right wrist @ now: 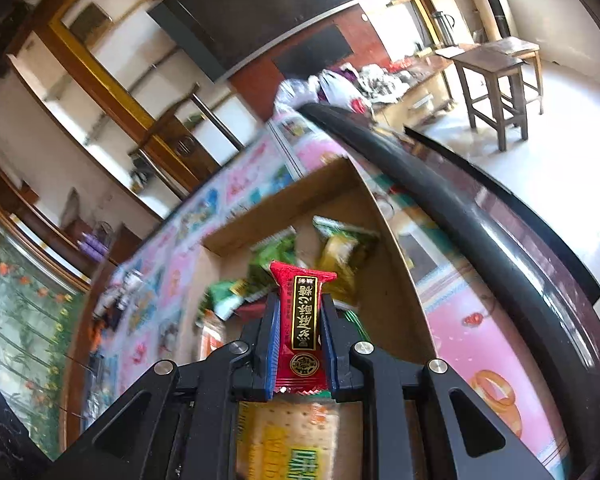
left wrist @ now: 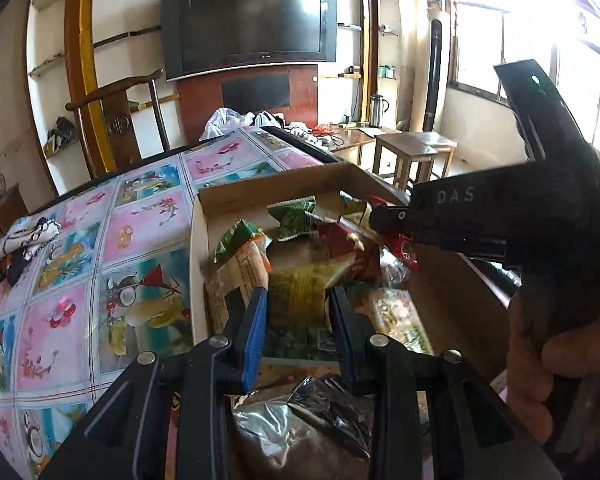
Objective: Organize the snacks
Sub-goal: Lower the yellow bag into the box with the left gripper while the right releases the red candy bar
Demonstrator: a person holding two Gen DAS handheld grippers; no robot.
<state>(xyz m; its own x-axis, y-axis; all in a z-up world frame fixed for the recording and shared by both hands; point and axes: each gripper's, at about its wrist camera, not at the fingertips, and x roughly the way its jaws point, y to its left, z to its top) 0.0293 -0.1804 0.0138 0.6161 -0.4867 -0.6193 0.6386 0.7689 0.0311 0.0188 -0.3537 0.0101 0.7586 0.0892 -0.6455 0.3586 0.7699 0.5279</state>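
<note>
My right claw (right wrist: 300, 320) pinched a red snack packet (right wrist: 300, 332) upright between its blue pads, over the cardboard box (right wrist: 392, 280) of snacks on the bench (left wrist: 100, 240). My left claw (left wrist: 298, 300) gripped a yellow-green packet (left wrist: 300, 296) inside that same box, pads pressed on its sides.

You are looking through two fisheye lenses; straight lines bow and the corners go black; strong daylight pours from the windows (left wrist: 540, 52) on the right, blown out to white; the television (left wrist: 244, 20) carries a pale sheen; the right wrist view is tilted, its tablecloth (right wrist: 204, 240) and far snacks smeared by motion blur, while the red packet (right wrist: 302, 324) stays sharp.
</note>
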